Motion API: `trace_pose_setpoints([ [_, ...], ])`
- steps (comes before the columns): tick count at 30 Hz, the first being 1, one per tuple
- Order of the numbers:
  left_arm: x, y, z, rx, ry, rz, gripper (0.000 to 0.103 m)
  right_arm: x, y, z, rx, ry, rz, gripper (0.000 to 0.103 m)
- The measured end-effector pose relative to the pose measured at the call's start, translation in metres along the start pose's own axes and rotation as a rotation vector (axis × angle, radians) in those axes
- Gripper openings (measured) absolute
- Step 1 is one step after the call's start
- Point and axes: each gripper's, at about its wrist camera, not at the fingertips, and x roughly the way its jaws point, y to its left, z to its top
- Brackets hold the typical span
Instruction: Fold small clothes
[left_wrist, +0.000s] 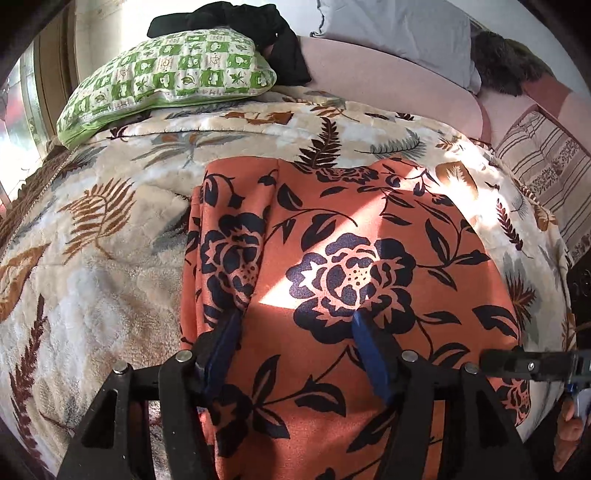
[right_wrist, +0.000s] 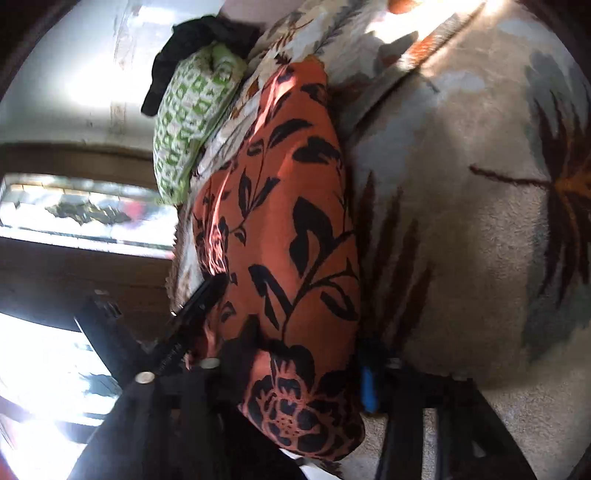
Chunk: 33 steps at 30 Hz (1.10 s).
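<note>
An orange garment (left_wrist: 332, 258) printed with black flowers and leaves is lying spread on the leaf-patterned blanket (left_wrist: 92, 240), the left gripper (left_wrist: 295, 332) hovering wide open over it while the right gripper (right_wrist: 306, 369) is standing spread around its edge.

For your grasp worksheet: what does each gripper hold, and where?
Left gripper: jaws open over the orange floral garment, holding nothing. Right gripper: jaws straddle its near edge; grip unclear.

Garment (left_wrist: 332, 280) orange, black floral; blanket (left_wrist: 110, 258) cream, brown fern leaves; pillow (left_wrist: 170, 77) green-white checks.
</note>
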Motion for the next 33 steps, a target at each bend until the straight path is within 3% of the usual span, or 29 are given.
trace_pose_setpoints([
  [3, 0.000, 0.003, -0.002, 0.004, -0.010, -0.018, 0.064, -0.009, 0.024, -0.007, -0.109, -0.040, -0.101, 0.033],
  [5, 0.000, 0.002, -0.003, 0.008, -0.018, -0.017, 0.064, 0.003, 0.019, -0.009, -0.153, -0.001, -0.186, 0.035],
  [7, 0.000, 0.002, -0.003, 0.008, -0.027, -0.020, 0.064, 0.003, 0.008, -0.005, -0.106, 0.010, -0.120, 0.044],
  [9, -0.001, 0.004, -0.004, 0.002, -0.034, -0.037, 0.064, -0.013, 0.008, 0.000, -0.077, -0.022, -0.083, 0.075],
  [12, -0.001, 0.006, -0.004, 0.000, -0.041, -0.048, 0.064, -0.038, 0.008, 0.018, -0.051, -0.129, -0.074, 0.077],
  [15, -0.001, 0.008, -0.006, 0.002, -0.049, -0.059, 0.064, -0.026, -0.008, 0.049, 0.068, -0.123, -0.018, 0.077],
  [16, -0.001, 0.009, -0.006, 0.001, -0.051, -0.065, 0.064, -0.011, -0.013, 0.058, 0.092, -0.076, 0.002, 0.076],
  [17, -0.001, 0.009, -0.006, 0.001, -0.051, -0.067, 0.064, 0.007, -0.013, 0.063, 0.093, -0.012, -0.002, 0.045],
  [18, -0.001, 0.010, -0.006, -0.002, -0.054, -0.071, 0.064, 0.015, -0.004, 0.064, 0.049, 0.011, -0.059, 0.033],
  [20, -0.002, 0.013, -0.006, -0.013, -0.058, -0.082, 0.064, 0.012, 0.038, 0.057, -0.161, -0.022, -0.219, 0.032],
  [22, -0.001, 0.011, -0.006, -0.007, -0.057, -0.081, 0.064, 0.013, 0.053, 0.052, -0.249, -0.043, -0.310, 0.032],
  [24, -0.001, 0.009, -0.006, 0.012, -0.060, -0.068, 0.064, 0.021, 0.039, 0.058, -0.190, -0.007, -0.314, 0.040],
  [26, -0.001, 0.010, -0.007, 0.010, -0.062, -0.080, 0.064, 0.013, 0.036, 0.063, -0.140, -0.032, -0.254, 0.067],
  [27, -0.001, 0.012, -0.006, 0.006, -0.060, -0.085, 0.064, 0.007, 0.036, 0.065, -0.133, -0.064, -0.221, 0.075],
  [31, 0.000, 0.011, -0.005, 0.006, -0.060, -0.081, 0.064, 0.005, 0.013, 0.101, 0.042, -0.141, -0.098, 0.080],
  [32, 0.000, 0.012, -0.005, 0.006, -0.060, -0.084, 0.064, 0.016, 0.005, 0.112, 0.071, -0.108, -0.083, 0.074],
  [33, 0.000, 0.013, -0.005, 0.004, -0.058, -0.088, 0.064, 0.029, 0.005, 0.119, 0.053, -0.049, -0.112, 0.029],
])
